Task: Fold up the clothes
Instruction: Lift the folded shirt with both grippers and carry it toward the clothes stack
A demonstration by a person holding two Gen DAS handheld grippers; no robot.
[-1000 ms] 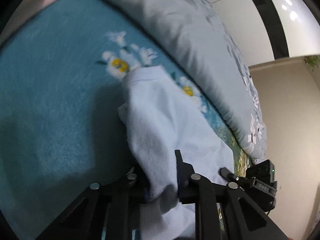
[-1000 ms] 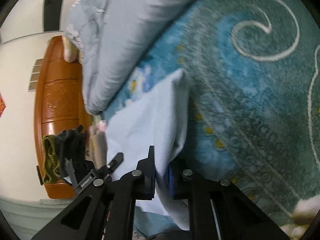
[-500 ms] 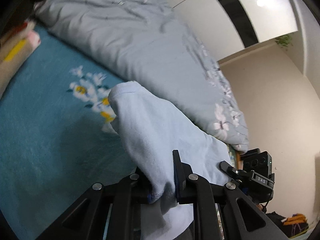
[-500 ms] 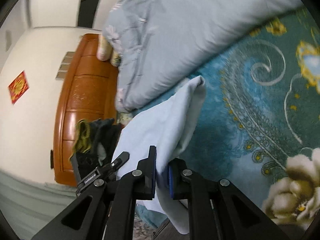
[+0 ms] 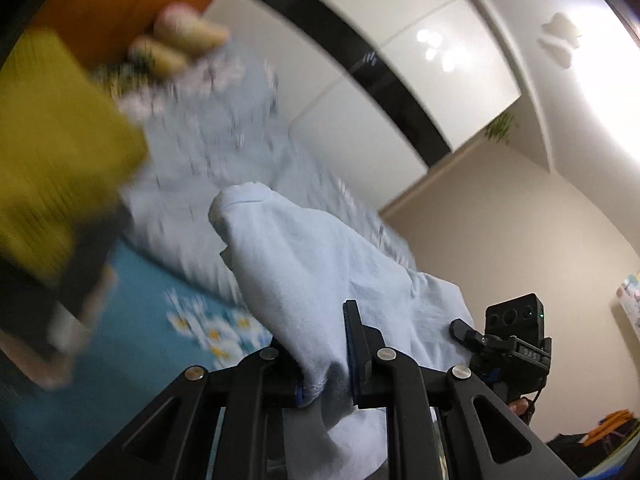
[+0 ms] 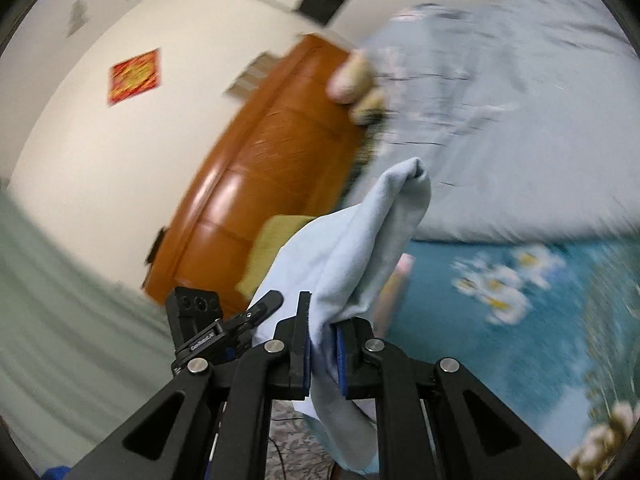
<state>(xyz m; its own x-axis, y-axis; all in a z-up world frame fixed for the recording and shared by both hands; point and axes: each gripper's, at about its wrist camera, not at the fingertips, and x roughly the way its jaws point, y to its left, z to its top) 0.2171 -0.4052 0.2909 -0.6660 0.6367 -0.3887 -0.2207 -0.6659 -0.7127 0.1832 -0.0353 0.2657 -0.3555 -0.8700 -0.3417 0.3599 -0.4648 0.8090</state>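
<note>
Clamped on cloth [image 5: 304, 280], both sets of fingers: left gripper [image 5: 326, 380] pinching a bunched light-blue edge between its pads, right gripper [image 6: 322, 354] pinching another edge of the same garment, seen there as a peaked fold [image 6: 360, 248]. Between the two, fabric hanging in a sagging span, well above the teal floral bedspread [image 6: 500, 340] and in front of the grey quilt [image 6: 520, 140]. Further out: a wooden headboard [image 6: 260, 184], pale wall, a red paper square [image 6: 134, 76]; at the left view's edge, a blurred yellow and dark shape [image 5: 52, 168], identity unclear. Strong motion blur in both views.

Step in hand, by judgement: garment raised off the bed by two edges, ready to be shaken out or stretched flat ahead of a fold. Next move likely calls for drawing the grippers apart to take out the sag, then lowering evenly onto the bedspread, grip kept firm so neither edge slips free.
</note>
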